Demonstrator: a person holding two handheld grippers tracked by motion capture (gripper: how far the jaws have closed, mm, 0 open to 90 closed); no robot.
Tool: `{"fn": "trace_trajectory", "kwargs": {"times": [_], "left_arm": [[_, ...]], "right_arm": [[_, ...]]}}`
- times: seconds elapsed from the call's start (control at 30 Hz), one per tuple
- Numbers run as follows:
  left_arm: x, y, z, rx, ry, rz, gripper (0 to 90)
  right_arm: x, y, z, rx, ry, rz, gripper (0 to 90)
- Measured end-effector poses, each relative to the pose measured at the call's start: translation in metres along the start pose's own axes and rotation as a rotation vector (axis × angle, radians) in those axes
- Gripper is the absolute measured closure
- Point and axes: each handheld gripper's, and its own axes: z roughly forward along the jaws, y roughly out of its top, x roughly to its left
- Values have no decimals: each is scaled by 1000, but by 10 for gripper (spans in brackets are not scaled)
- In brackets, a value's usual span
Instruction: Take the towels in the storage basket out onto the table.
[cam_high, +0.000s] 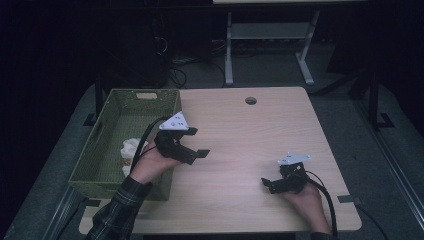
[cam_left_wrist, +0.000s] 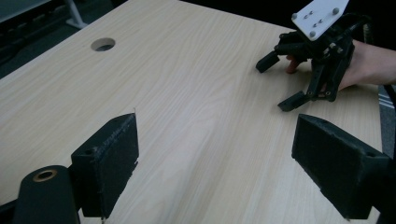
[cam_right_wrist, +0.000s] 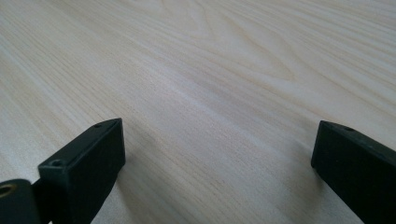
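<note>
- the left gripper (cam_high: 196, 142) is held above the table (cam_high: 240, 130) just right of the basket, its jaws spread wide with nothing between them; in the left gripper view the two black jaws frame bare wood.
- the left hand (cam_high: 150, 167) grips it from behind, a plaid sleeve (cam_high: 117, 210) coming in from the near left edge, and a black cable (cam_high: 142, 142) loops back over the basket rim.
- the grey plate (cam_high: 175, 121) sits on top of this gripper, tilted toward the far side.
- the right gripper (cam_high: 267, 183) rests low on the table at the near right, jaws parted and pointing left, holding nothing; in the right gripper view its jaws stand wide apart over plain wood grain.
- in the left gripper view this right gripper (cam_left_wrist: 280, 79) shows at the far right, one jaw tip on the wood, with the right hand (cam_left_wrist: 369, 65) behind it.
- the two grippers are well apart, with bare table between them.
- the green basket (cam_high: 100, 150) stands on the left edge of the table, touching the left hand's wrist area as seen from above.
- something white and crumpled (cam_high: 131, 150) lies inside the basket near its right wall, just beside the left hand; what it is cannot be told.
- a round hole (cam_high: 251, 100) is in the table near the far edge.
</note>
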Motion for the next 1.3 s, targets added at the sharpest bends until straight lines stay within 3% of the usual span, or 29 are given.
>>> {"fn": "trace_trajectory", "kwargs": {"times": [0.43,0.87,1.3], "left_arm": [[22,-11,-28,-11,67,-53,142],[40,-28,-42,23,139,-82,142],[66,-56,-65,70,257,-147,142]], "right_arm": [[0,0,0,0,0,0,25],[0,0,0,-1,-1,0,25],[0,0,0,0,-2,2,25]]}}
